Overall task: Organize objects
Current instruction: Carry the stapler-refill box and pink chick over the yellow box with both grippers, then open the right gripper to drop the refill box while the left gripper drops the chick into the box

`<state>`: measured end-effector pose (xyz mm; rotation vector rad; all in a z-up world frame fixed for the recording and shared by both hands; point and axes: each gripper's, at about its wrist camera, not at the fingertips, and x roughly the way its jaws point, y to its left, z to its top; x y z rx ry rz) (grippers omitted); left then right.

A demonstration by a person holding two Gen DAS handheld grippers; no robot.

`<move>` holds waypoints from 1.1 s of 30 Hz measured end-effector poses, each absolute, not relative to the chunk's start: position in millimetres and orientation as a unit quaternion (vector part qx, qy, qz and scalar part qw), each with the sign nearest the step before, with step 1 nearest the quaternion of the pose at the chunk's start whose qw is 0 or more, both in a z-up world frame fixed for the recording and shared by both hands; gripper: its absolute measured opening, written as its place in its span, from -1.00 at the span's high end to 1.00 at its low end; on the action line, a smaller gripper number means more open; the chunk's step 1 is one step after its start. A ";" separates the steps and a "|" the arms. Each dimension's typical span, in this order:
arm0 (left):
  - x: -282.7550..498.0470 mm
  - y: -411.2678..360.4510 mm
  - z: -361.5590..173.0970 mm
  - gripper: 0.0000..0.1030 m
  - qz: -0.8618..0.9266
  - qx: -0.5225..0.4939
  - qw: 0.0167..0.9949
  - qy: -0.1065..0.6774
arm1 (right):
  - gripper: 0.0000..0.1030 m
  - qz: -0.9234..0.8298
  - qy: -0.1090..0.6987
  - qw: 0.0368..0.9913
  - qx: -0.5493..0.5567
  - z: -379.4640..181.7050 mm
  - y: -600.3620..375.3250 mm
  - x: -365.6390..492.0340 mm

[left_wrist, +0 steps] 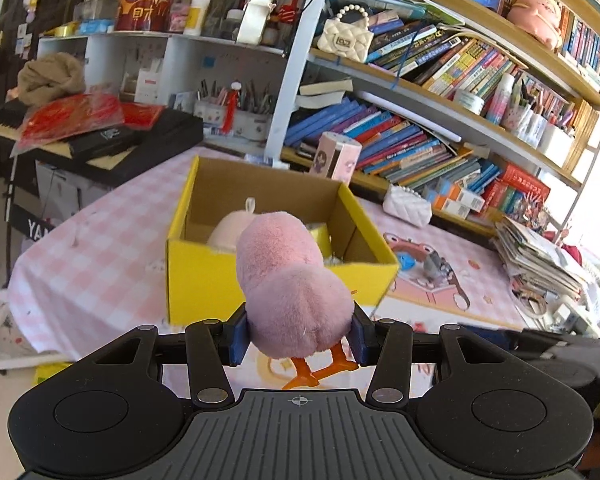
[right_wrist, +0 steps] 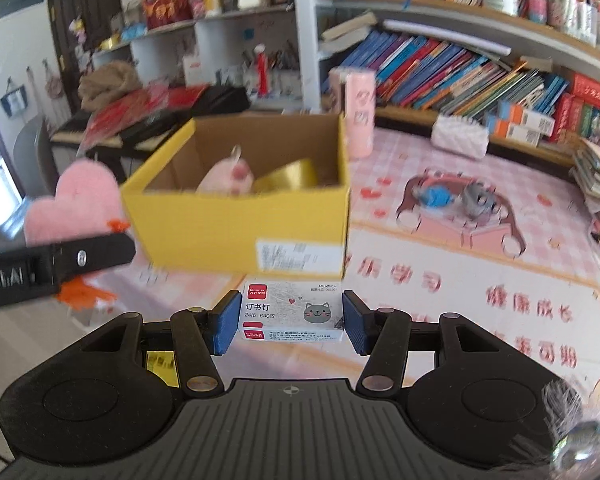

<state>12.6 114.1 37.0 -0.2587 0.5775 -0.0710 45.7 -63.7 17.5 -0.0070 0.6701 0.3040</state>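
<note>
the left gripper (left_wrist: 298,334) is clamping a pink plush chick (left_wrist: 292,280) by its rounded lower body, both blue pads pressing into the fur, the orange feet (left_wrist: 320,372) dangling below the jaws. the chick's face is turning away from the camera, so only its back is showing, and its bulk is hiding the near wall and part of the inside of the yellow cardboard box (left_wrist: 204,280) sitting just beyond it. in the right wrist view the same chick (right_wrist: 76,204) is appearing at the left edge, blurred and partly covered by the black finger of the left gripper.

the right gripper (right_wrist: 290,318) is gripping a small white staple box (right_wrist: 290,314) with a grey cat printed on it, pads touching both short ends; it is hanging just in front of the yellow box (right_wrist: 236,224), near the labelled corner.

the yellow box is standing open on the bench (right_wrist: 440,280), which is wearing a pink checked cloth. inside, a pale pink plush item (right_wrist: 228,178) with a loop on top and a gold-coloured curved thing (right_wrist: 292,178) are lying side by side; what the gold thing is cannot be told, as the walls are cutting off both.

there is open bench to the right of the box, up to a small blue and grey toy (right_wrist: 456,198) lying there. a pink canister (right_wrist: 358,112) is standing close behind the box's right rear corner.
</note>
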 end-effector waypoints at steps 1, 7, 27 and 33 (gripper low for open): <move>17.7 115.0 38.4 0.10 -0.033 -0.126 0.951 0.281 | 0.00 0.148 0.321 0.935 0.000 21.5 -64.9 51.3; 56.1 125.1 44.5 0.10 -0.007 -0.123 0.955 0.269 | 0.00 0.151 0.286 0.946 0.007 41.4 -64.0 92.4; 182.1 108.8 1.9 0.10 0.046 -0.044 0.940 0.335 | 0.00 0.219 0.287 0.928 -0.090 15.1 -33.3 229.8; 196.7 108.0 -12.4 0.10 0.061 -0.030 0.930 0.361 | 0.00 0.240 0.294 0.917 -0.127 -2.6 -22.9 243.7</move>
